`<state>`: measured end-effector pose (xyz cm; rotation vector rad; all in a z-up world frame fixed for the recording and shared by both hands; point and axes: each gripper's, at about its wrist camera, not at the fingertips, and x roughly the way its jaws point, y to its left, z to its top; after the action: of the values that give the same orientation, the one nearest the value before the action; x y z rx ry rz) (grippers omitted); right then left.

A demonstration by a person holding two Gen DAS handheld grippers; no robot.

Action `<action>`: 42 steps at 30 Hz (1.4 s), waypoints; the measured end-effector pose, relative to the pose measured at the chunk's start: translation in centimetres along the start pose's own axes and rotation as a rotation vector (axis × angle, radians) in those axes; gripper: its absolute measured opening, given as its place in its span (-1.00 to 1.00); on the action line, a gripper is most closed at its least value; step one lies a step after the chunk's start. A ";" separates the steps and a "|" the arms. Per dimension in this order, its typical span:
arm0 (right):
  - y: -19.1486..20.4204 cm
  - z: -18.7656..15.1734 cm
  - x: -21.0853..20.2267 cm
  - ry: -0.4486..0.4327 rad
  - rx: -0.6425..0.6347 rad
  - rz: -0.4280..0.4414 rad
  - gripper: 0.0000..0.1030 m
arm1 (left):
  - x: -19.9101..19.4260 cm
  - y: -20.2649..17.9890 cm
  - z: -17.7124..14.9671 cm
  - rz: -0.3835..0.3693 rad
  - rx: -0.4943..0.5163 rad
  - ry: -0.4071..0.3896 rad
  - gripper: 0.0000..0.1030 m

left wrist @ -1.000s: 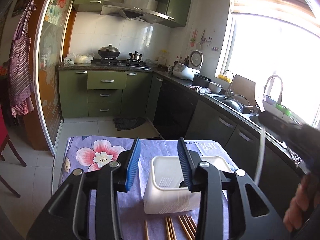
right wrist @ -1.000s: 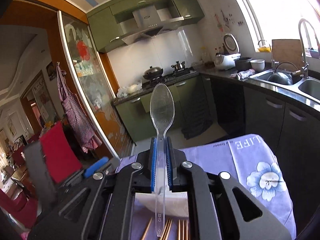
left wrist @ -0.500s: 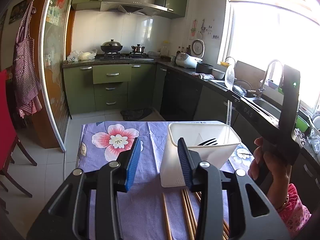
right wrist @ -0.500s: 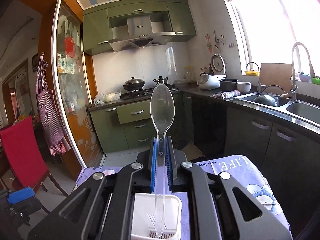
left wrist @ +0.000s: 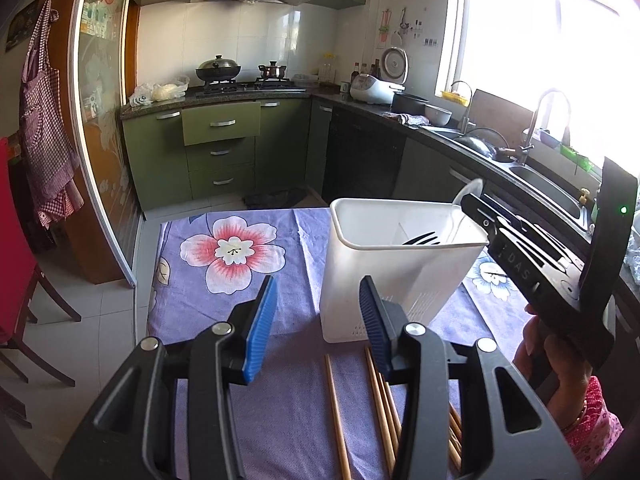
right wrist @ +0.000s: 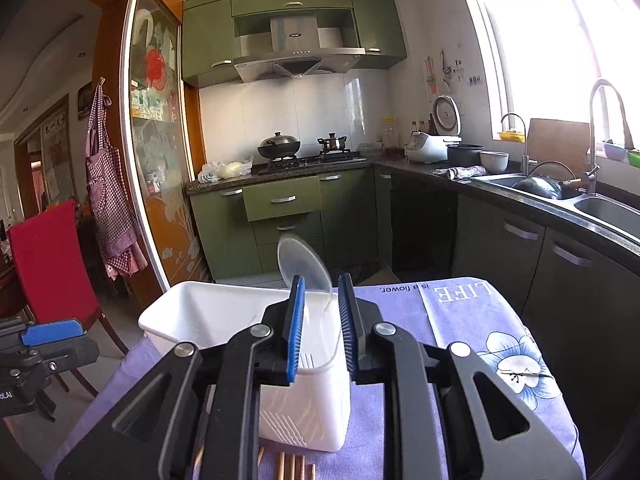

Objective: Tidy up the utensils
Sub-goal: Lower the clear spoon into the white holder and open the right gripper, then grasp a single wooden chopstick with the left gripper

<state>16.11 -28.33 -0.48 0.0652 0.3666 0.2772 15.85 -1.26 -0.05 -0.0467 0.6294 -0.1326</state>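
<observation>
While the clear plastic spoon point(right wrist: 304, 268) leans in the white ribbed holder point(right wrist: 224, 316) | right gripper point(right wrist: 322, 328) just parted, pads off it | left gripper point(left wrist: 316, 320) half-open, empty | wooden chopsticks point(left wrist: 338, 412) on purple floral cloth point(left wrist: 224, 292)

— What blocks the way over the table?

— A white utensil holder point(left wrist: 400, 272) stands upright on the purple flowered tablecloth point(left wrist: 240, 280). Its open top is partly taken up by a clear plastic spoon point(right wrist: 302, 268) leaning inside and a black fork point(left wrist: 420, 238). The right gripper point(right wrist: 320, 328) is held right at its rim.

— Where is room left?

— The cloth to the left of the holder lies bare. Directly before the holder, wooden chopsticks point(left wrist: 376, 396) are spread flat under the left gripper point(left wrist: 316, 320).
</observation>
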 end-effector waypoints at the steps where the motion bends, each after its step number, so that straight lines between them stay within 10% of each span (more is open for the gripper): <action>1: -0.1 -0.2 -0.2 0.001 -0.001 -0.003 -0.45 | 0.1 -0.1 -0.1 0.004 0.006 0.009 -0.19; 10: -3.3 -1.2 -4.8 0.016 0.090 -0.022 -0.10 | 2.9 -0.5 -3.0 0.030 0.020 0.240 0.33; 21: -8.5 -6.2 -9.0 0.155 0.195 -0.045 0.11 | 9.9 -0.7 -7.9 -0.009 -0.024 0.616 0.32; 33: -9.9 -7.5 -9.9 0.179 0.243 -0.016 0.14 | 11.5 -1.5 -8.0 0.046 -0.042 0.643 -0.32; 37: -9.8 -7.2 -9.9 0.184 0.241 -0.019 0.15 | 11.4 -1.9 -8.0 0.056 -0.034 0.636 -0.81; 42: -9.2 -6.9 -8.7 0.257 0.219 -0.001 0.18 | 11.4 -2.5 -8.1 0.061 -0.013 0.634 -0.87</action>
<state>8.14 -39.51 -4.96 0.2461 0.6521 0.2440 19.96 -5.31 -13.09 0.0035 1.2637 -0.0830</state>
